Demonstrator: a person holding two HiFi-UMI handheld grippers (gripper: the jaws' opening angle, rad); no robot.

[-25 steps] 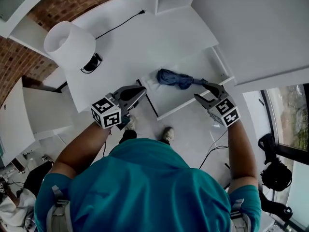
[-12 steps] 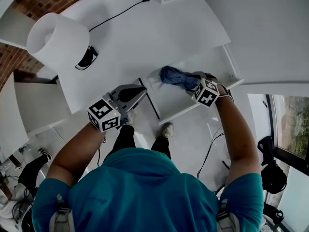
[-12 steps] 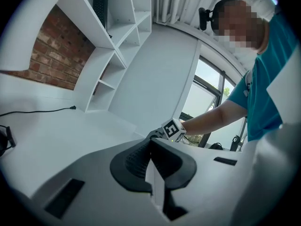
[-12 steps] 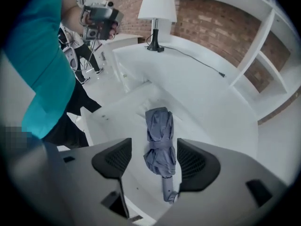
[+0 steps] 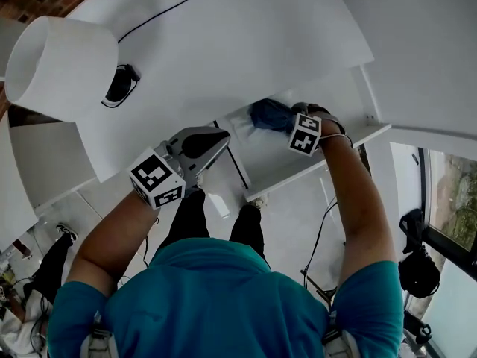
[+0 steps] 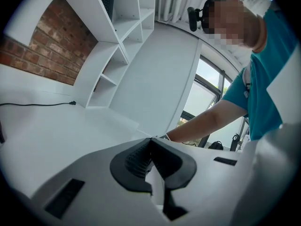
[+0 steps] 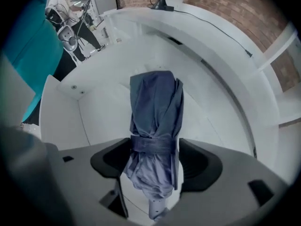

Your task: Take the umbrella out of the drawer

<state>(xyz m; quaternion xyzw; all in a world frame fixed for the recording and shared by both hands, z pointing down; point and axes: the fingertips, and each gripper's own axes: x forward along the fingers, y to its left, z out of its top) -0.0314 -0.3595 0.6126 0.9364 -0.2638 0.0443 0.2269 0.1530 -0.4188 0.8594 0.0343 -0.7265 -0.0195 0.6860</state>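
White drawer is holding the umbrella; I am opening the right gripper jaws astride it, left gripper hovering clenched.

The umbrella is soft, wrinkly blue cloth. The drawer is smooth, matt white, maybe painted wood. The wall is rough brick.

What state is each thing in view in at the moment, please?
Drawer, pulled open.
Umbrella, folded and strapped, lying in the drawer.
Right gripper, open; jaws have just been opening, astride the umbrella, not pressing it.
Left gripper, shut, empty.
Lamp, upright; lit or not, cannot tell.
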